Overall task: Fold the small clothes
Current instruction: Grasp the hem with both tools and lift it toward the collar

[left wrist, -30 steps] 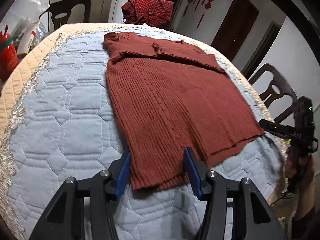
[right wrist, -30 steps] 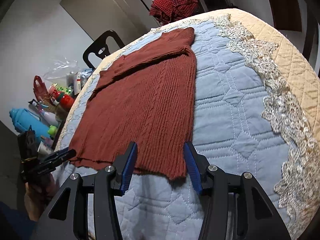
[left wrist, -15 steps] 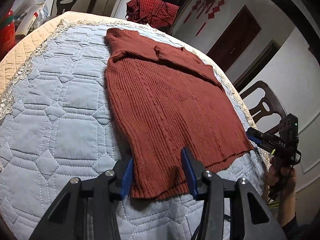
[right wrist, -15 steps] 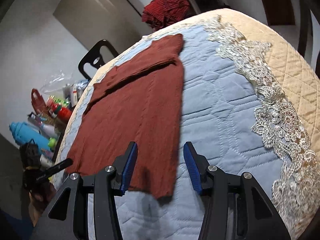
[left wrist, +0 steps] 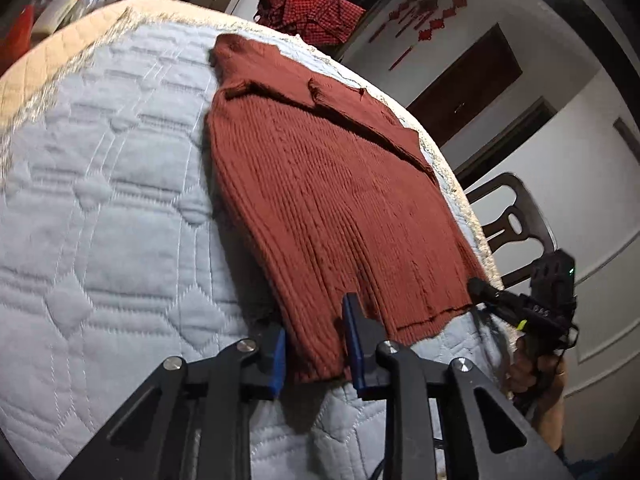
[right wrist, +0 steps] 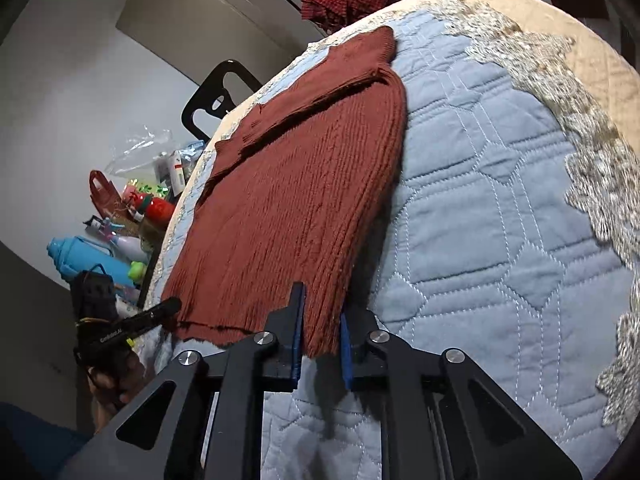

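White walls (left wrist: 580,168), dark doors (left wrist: 468,88), dark chairs (left wrist: 516,220) beside a quilted blue table cover (left wrist: 100,200)

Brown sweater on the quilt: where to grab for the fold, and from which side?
Take the brown sweater by its two near hem corners, coming in low from the near edge. It lies flat with sleeves folded in; the left gripper and right gripper have just been closing on those corners.
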A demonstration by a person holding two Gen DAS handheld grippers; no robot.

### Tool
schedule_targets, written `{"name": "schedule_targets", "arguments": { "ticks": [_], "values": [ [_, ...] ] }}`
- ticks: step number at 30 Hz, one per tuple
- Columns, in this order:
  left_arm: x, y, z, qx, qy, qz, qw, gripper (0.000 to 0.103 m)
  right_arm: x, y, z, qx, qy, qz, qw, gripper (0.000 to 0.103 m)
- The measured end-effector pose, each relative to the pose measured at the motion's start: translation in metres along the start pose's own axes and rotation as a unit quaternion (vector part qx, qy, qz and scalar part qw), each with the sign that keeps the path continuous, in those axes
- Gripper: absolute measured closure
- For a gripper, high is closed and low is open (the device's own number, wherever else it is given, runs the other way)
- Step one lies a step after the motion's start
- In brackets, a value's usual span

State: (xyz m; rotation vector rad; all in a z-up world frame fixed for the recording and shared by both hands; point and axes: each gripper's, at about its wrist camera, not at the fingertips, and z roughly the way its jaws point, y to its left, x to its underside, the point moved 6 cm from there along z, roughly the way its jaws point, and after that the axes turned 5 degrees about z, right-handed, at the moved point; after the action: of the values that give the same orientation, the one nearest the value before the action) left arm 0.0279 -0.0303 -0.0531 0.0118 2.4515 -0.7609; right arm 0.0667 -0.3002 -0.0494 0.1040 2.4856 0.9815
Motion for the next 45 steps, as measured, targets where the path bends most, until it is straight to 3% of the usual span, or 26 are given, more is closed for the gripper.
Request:
{"name": "schedule_targets", "arguments": {
  "ticks": [2,5,10,20,26,32,39,45],
  "values": [
    [-0.002,-0.002,0.003,-0.001,0.002,0.002,1.0,0.077,-0.002,0.001,0.002,-0.001,-0.003,-0.001,1.0,0.091],
    [-0.006,-0.002,0.009,-0.004,0.006,0.002,1.0,0.092,-0.005,0.002,0.007,-0.005,-0.004,0.004,1.0,0.094],
    [-0.013,-0.003,-0.002,-0.01,-0.012,0.015,0.9998,0.094,-0.005,0.012,-0.005,-0.021,-0.026,-0.006,0.999,0.095],
    [-0.026,-0.008,-0.064,0.013,-0.068,0.041,0.9968,0.094,0.013,0.038,-0.064,-0.051,-0.09,-0.016,0.994,0.097],
    [0.006,0.005,-0.071,0.002,-0.028,0.034,0.999,0.094,0.051,0.027,-0.078,-0.034,-0.072,0.011,0.997,0.096],
    [0.043,0.028,-0.047,-0.001,0.03,0.006,0.9995,0.094,0.092,-0.011,-0.055,0.002,-0.019,0.066,0.998,0.097],
    [0.037,0.024,-0.046,0.006,0.025,0.026,0.9993,0.094,0.087,-0.005,-0.054,0.006,-0.012,0.038,0.999,0.093],
    [0.041,0.029,-0.048,0.023,0.024,0.008,0.9994,0.09,0.09,-0.005,-0.055,0.004,-0.011,0.04,0.999,0.088]
  ]
}}
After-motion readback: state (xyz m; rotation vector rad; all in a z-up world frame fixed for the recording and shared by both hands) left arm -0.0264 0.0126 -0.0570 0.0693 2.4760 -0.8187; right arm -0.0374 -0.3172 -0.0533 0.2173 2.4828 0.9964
